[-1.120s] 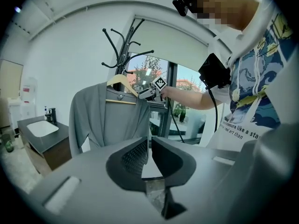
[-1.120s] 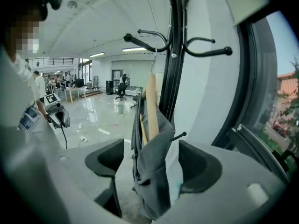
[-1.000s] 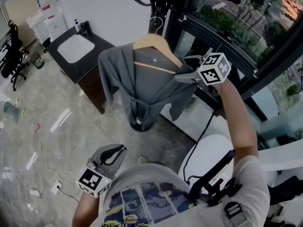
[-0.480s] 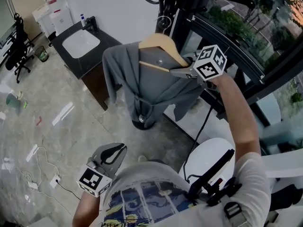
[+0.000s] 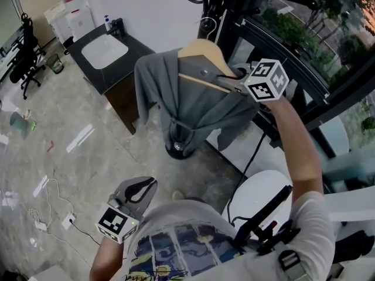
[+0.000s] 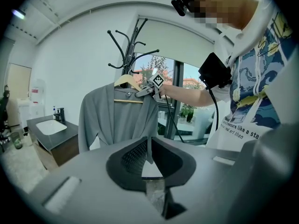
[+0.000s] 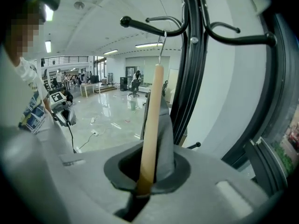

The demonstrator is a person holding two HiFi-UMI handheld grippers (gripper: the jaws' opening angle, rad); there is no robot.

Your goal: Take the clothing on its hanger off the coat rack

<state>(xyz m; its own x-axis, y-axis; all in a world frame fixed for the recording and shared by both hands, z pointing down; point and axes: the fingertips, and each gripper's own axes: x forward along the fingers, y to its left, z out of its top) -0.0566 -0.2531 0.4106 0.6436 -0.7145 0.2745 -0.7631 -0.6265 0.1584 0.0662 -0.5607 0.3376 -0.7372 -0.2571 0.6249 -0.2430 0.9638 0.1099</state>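
Note:
A grey garment (image 5: 193,107) hangs on a wooden hanger (image 5: 202,51), whose metal hook (image 7: 162,45) sits over an arm of the black coat rack (image 5: 220,4). My right gripper (image 5: 225,84) is raised at the hanger's right shoulder. In the right gripper view the wooden hanger (image 7: 152,125) and a fold of the grey garment (image 7: 164,134) are pinched between the shut jaws. My left gripper (image 5: 140,187) is held low near the person's waist, shut and empty. In the left gripper view the garment (image 6: 117,120) hangs well ahead of it.
A dark cabinet with a white sink (image 5: 105,51) stands left of the rack. Black window frames (image 5: 304,75) run right behind it. A white round seat (image 5: 258,195) is at the lower right. Cables (image 5: 53,209) and litter lie on the floor, with an office chair (image 5: 26,45) far left.
The right gripper's jaws have come together on the hanger's right shoulder. The left gripper has stayed where it was.

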